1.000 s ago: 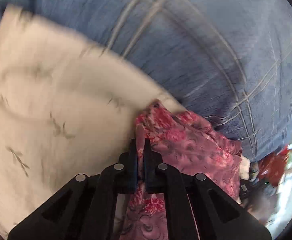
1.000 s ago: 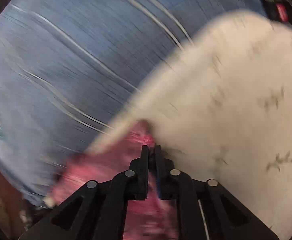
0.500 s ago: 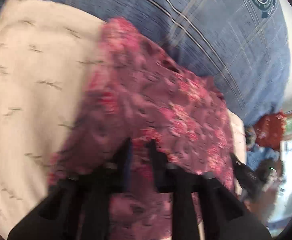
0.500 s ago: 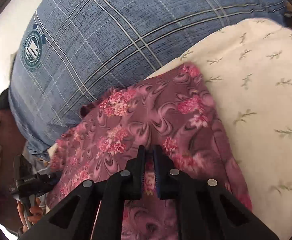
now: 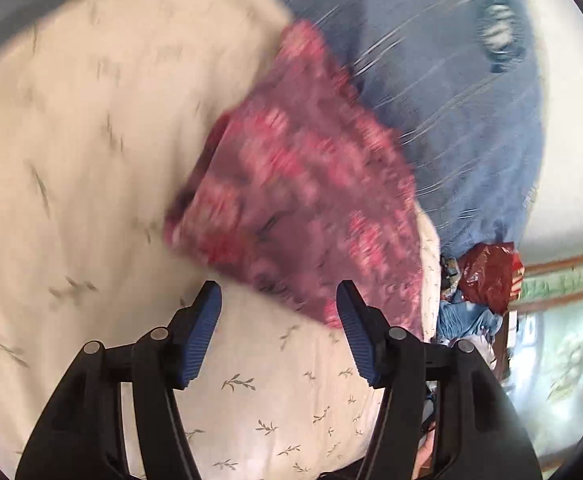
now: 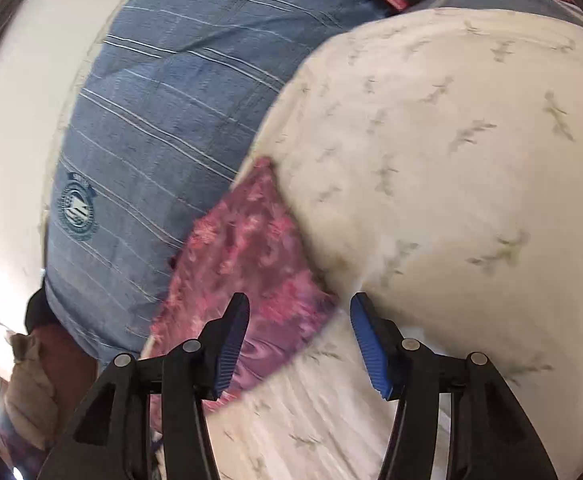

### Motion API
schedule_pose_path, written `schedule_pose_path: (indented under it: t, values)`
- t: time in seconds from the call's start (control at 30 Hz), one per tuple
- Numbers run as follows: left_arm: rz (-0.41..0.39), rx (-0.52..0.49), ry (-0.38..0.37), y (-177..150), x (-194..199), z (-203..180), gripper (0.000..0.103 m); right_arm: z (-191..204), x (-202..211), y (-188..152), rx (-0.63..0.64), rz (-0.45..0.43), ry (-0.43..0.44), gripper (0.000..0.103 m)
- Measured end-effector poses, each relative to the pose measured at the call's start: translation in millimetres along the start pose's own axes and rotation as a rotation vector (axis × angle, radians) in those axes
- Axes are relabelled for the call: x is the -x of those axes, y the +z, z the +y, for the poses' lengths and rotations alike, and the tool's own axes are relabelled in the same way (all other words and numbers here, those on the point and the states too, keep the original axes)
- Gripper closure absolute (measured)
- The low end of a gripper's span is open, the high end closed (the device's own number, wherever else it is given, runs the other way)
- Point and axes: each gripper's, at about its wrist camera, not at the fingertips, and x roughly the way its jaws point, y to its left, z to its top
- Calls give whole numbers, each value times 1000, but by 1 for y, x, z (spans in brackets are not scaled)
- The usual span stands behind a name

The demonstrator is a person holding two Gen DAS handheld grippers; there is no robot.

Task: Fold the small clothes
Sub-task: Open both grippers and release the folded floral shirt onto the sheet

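Pink floral cloth garment (image 5: 303, 200) lies folded on cream leaf-print sheet (image 5: 71, 160), apparently one fold done. Left gripper (image 5: 279, 332) and right gripper (image 6: 299, 344) have just been opening: jaws wide, nothing between.

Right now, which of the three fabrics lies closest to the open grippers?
The pink floral garment, lying folded on the cream leaf-print sheet; the blue checked blanket with the round crest sits farther back.

Garment (image 5: 299, 200) on sheet (image 5: 91, 160), beside pillow (image 5: 451, 100)

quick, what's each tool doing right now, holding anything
left tool: open, jaws just opening, holding nothing.
right tool: open, jaws just opening, floral garment let go.
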Motion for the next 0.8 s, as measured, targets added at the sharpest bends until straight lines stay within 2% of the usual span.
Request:
schedule_pose_path:
  t: [0.03, 0.1, 0.13, 0.17, 0.2, 0.23, 0.27, 0.33, 0.4, 0.43, 0.47, 0.5, 0.53, 0.57, 0.6, 0.63, 0.67, 0.73, 0.77, 0.8]
  values:
    - [5, 24, -6, 2, -6, 2, 45, 5, -11, 3, 5, 23, 24, 50]
    - [-30, 62, -21, 8, 0, 0, 46, 12, -31, 8, 11, 75, 34, 88]
    - [-42, 74, -26, 12, 1, -2, 51, 16, -39, 10, 18, 92, 38, 97]
    - [-68, 75, -56, 18, 7, -7, 77, 20, -37, 13, 22, 65, 52, 97]
    - [-79, 63, -69, 20, 12, -9, 95, 23, -27, 17, 21, 28, 97, 97]
    - [-96, 52, -59, 23, 17, -13, 95, 30, -16, 20, 31, -18, 146, 97]
    - [-112, 46, -35, 24, 19, -14, 95, 37, -4, 23, 56, -52, 149, 97]
    - [-108, 42, 20, 25, 14, -11, 95, 40, 2, 24, 83, -71, 101, 98]
    - [-72, 69, 86, 23, -2, 2, 95, 18, -18, 19, 28, 5, -18, 97]
    - [-52, 92, 75, 21, -8, 11, 95, 6, -30, 14, -1, 49, -79, 97]
    - [-60, 113, 23, 17, -5, 18, 95, -6, -36, 9, -51, 76, -64, 97]
    - [-65, 113, -5, 14, 1, 20, 95, -9, -28, 9, -94, 40, -35, 94]
    - [-73, 99, -21, 11, 8, 18, 94, -6, -20, 10, -88, 8, -54, 87]
    - [-95, 72, -22, 8, 17, 14, 94, 0, -10, 12, -59, -45, -83, 85]
    - [-114, 40, -23, 5, 24, 8, 94, 10, 4, 12, -8, -141, -114, 84]
    - [-138, -18, -16, 2, 32, -4, 94, 18, 13, 13, 30, -197, -97, 84]
    - [-163, -69, 0, 1, 38, -16, 91, 30, 18, 14, 81, -228, -40, 84]
    - [-200, -146, 32, 2, 39, -38, 72, 57, 13, 12, 202, -241, 19, 83]
    - [-214, -177, 57, 2, 38, -45, 62, 70, 4, 10, 255, -221, 29, 81]
    - [-228, -211, 102, 4, 34, -55, 60, 79, -7, 6, 305, -182, 32, 81]
